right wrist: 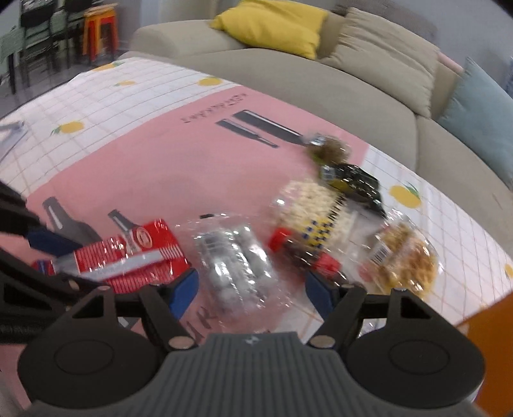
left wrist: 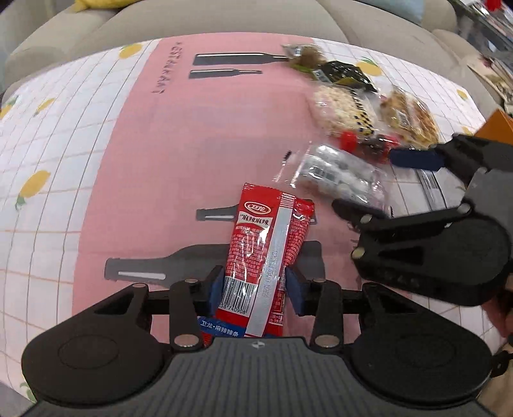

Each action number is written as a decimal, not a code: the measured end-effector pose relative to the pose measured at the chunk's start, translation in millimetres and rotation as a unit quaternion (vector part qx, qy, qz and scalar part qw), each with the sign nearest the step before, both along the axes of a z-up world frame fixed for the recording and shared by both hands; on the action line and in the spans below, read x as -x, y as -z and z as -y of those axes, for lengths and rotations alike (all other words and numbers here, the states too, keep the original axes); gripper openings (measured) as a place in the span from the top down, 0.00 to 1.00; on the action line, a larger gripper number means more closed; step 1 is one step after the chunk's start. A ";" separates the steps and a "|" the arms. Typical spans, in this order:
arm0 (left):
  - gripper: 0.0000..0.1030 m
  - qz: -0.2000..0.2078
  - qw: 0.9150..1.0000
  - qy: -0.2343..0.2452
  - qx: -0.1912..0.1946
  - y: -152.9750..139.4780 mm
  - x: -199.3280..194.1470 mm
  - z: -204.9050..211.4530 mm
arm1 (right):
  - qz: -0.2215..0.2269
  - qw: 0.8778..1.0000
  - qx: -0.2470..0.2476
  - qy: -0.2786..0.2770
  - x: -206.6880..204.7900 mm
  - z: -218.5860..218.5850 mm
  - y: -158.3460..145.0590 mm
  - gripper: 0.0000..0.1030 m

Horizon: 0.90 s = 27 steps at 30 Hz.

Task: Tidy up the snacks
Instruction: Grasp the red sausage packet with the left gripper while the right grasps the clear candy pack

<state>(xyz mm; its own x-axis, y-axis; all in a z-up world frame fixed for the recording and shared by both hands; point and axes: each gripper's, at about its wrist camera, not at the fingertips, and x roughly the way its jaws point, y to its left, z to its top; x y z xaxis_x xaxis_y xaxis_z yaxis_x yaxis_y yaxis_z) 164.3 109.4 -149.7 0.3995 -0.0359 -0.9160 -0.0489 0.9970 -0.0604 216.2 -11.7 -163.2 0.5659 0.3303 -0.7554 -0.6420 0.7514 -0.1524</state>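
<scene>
Snacks are what we are sorting, and the one in our grasp is the red spicy-strip packet (left wrist: 267, 256), clamped by its lower part between the blue pads of our left gripper (left wrist: 253, 287); its upper end sticks forward over the pink band of the tablecloth (left wrist: 179, 154), printed side and silver seam facing up. From the right wrist view we see the same packet (right wrist: 141, 256) at the left, with the left gripper's blue pads closed against it.

Just beyond the red packet lies a clear bag of silver-wrapped candies (left wrist: 340, 176). In the right wrist view that bag (right wrist: 234, 259) sits in front of and between the widely parted fingers of our right gripper (right wrist: 251, 288), which grips nothing. From the left wrist view the right gripper (left wrist: 378, 182) comes in from the right edge, one finger on each side of the candy bag.

Farther out, the rest of the snacks form a loose heap: a clear bag of pale puffed pieces with a red end (right wrist: 307, 218), a clear bag of golden-brown crisps (right wrist: 404, 253) to its right, a dark black-and-yellow packet (right wrist: 352, 182) behind them, and a small brownish packet (right wrist: 330, 147), too blurred for us to read, by the printed bottles.

An orange surface (right wrist: 493, 346) shows at the lower right edge. Behind the table stands a beige sofa (right wrist: 288, 83) with a yellow cushion (right wrist: 272, 22) and a blue one (right wrist: 481, 128).
</scene>
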 end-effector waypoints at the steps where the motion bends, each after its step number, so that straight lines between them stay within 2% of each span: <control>1: 0.55 -0.001 1.000 -0.004 0.006 0.2 -0.1 -2.6 | 0.000 1.000 0.004 -0.009 0.1 -3.2 2.5 0.30; 6: 0.55 -0.004 1.000 -0.012 0.010 0.4 2.7 -3.8 | -0.011 1.000 0.010 -0.013 -6.5 -10.8 17.7 0.30; 7: 0.55 -0.007 1.000 -0.015 0.013 0.5 2.6 -3.7 | -0.018 1.000 0.002 -0.007 -7.8 -8.7 17.6 0.32; 8: 0.55 -0.010 1.000 -0.018 0.015 0.9 2.4 -3.7 | -0.029 1.000 -0.002 0.000 -8.9 -7.3 16.9 0.39; 10: 0.55 -0.013 0.999 -0.024 0.018 0.9 2.4 -2.8 | -0.042 0.999 -0.001 0.011 -4.1 -6.0 14.4 0.41; 16: 0.55 -0.019 0.999 -0.014 0.029 2.2 10.0 7.0 | -0.076 0.992 0.005 0.097 36.1 12.7 9.6 0.43; 21: 0.55 -0.029 0.999 0.010 0.029 2.3 17.8 25.1 | -0.109 0.979 0.012 0.169 67.5 31.1 6.3 0.43; 25: 0.52 -0.032 0.999 0.031 0.014 3.1 21.4 34.6 | -0.123 0.975 0.010 0.183 82.9 42.5 5.2 0.41; 26: 0.50 -0.032 0.999 0.037 0.006 3.7 21.0 36.7 | -0.121 0.976 0.009 0.179 85.4 44.8 5.1 0.39; 27: 0.47 -0.035 0.998 0.043 -0.003 4.6 20.6 38.8 | -0.119 0.978 0.007 0.170 86.4 46.4 4.6 0.30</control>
